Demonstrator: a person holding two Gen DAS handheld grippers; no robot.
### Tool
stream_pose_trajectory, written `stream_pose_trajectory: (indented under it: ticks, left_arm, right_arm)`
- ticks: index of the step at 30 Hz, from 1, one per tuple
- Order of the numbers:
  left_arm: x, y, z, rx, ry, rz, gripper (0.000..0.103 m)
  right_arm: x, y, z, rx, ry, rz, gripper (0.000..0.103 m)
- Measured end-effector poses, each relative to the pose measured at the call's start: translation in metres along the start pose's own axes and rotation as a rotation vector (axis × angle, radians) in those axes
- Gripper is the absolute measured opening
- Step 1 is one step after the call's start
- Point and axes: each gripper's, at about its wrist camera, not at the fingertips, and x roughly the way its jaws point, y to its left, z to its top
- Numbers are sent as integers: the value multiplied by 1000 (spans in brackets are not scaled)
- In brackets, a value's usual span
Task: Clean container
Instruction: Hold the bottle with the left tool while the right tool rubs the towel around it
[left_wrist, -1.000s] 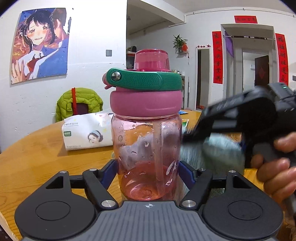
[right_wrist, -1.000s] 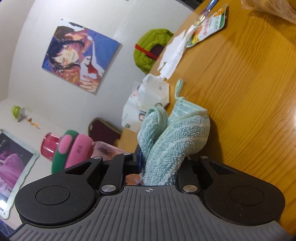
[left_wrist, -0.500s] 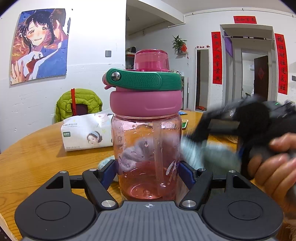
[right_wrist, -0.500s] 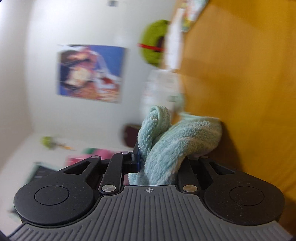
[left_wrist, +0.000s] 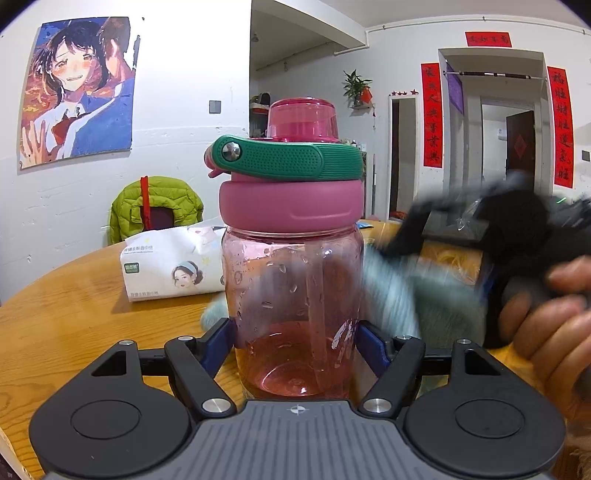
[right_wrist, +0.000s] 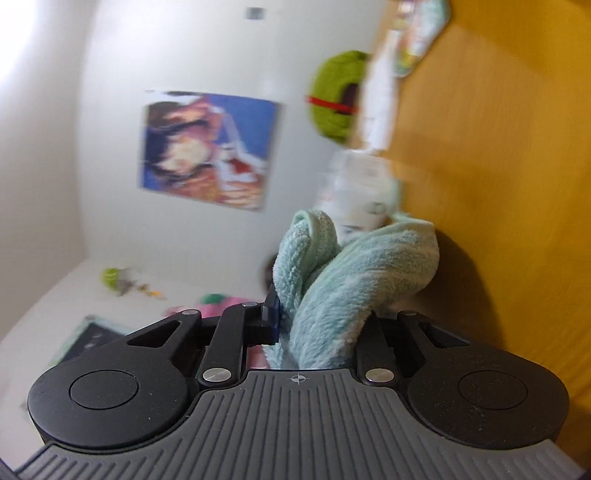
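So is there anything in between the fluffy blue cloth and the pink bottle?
Nothing visible. The cloth, pinched in the right gripper, is blurred right beside the bottle, with no object between them. The left gripper clamps the bottle low on both sides, below the cloth.

A clear pink bottle (left_wrist: 295, 295) with a pink lid and green handle stands upright on the worktop (left_wrist: 74, 314), droplets inside. At its 3 o'clock, a blurred pale-blue towel (left_wrist: 406, 291) touches it.
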Motion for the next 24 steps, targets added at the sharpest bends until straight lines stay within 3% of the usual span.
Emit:
stream_pose_trajectory:
  ticks: [2,6,8,15,19,24]
  left_arm:
    - [0,-1,0,0,0,0,70]
    - [-2,-3,0,-3,5,10,70]
    - [-5,-7,0,-16,20,36,77]
    - [-19,-32,-1,12,37,136,78]
    - [-20,-37,-4,45,35,120,77]
    - [-12,-19,-1,18,9,64,77]
  right_arm:
    - [11,-8,1,2,34,-153,20]
    - [13,-3,0,-56,24,-185,21]
    - [13,2,0,-86,12,-169,22]
    - [-5,17,3,-175,-95,-26,23]
    - [-4,19,2,-174,-72,8,23]
    - [-5,18,0,-142,-25,12,24]
